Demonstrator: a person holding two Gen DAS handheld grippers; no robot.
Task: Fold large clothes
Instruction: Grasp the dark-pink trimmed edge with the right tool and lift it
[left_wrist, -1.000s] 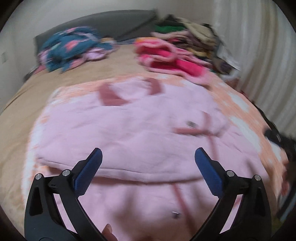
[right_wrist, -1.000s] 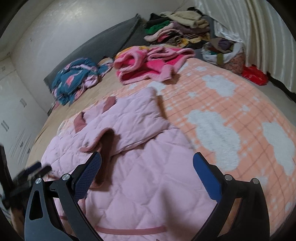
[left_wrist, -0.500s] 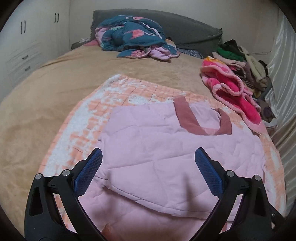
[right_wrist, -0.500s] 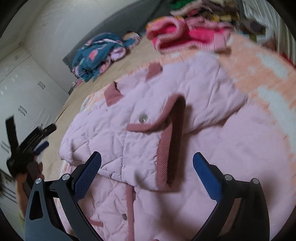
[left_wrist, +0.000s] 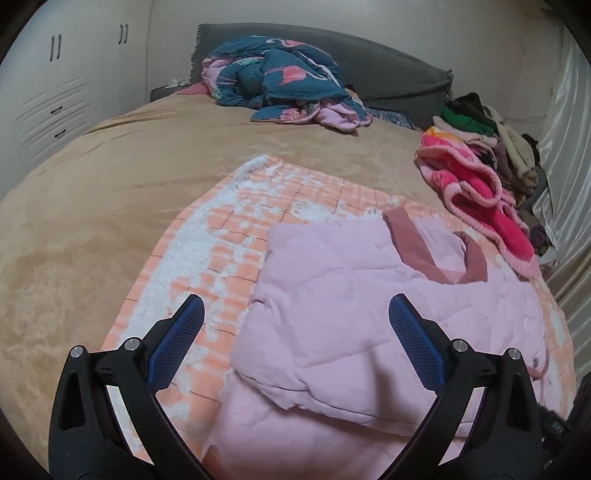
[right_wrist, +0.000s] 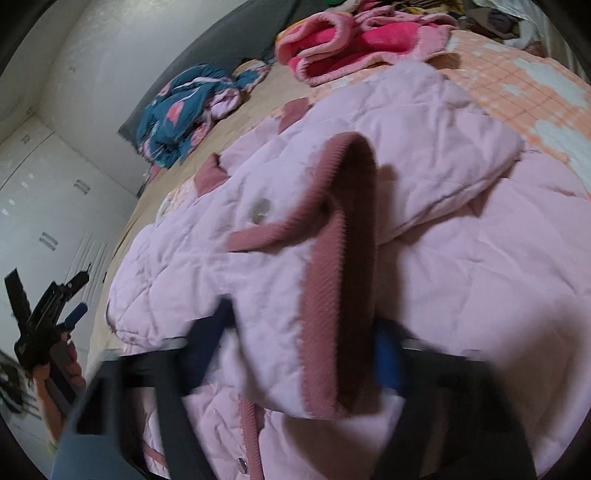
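Observation:
A quilted pink jacket (left_wrist: 369, 314) with dusty-rose trim lies spread on an orange-and-white blanket (left_wrist: 240, 221) on the bed. In the right wrist view one sleeve is folded across the jacket (right_wrist: 461, 277), and its rose-edged cuff (right_wrist: 325, 295) sits between my right gripper's fingers. My right gripper (right_wrist: 299, 332) is blurred, its jaws closing, and both pads touch the cuff's sides. My left gripper (left_wrist: 295, 332) hangs open over the jacket's left edge with nothing between its fingers. It also shows at far left (right_wrist: 55, 306), in a hand.
A teal flamingo-print quilt (left_wrist: 280, 81) lies bunched by the grey headboard (left_wrist: 388, 70). A hot-pink fleece (left_wrist: 476, 192) and a pile of clothes (left_wrist: 491, 140) sit at the right by a curtain (left_wrist: 569, 166). White wardrobe doors (left_wrist: 55, 92) stand left of the tan bedspread.
My right gripper dropped onto the folded sleeve and its jaws went from wide open to closing on the cuff. My left gripper swung left, off the jacket's middle to its left edge, still open.

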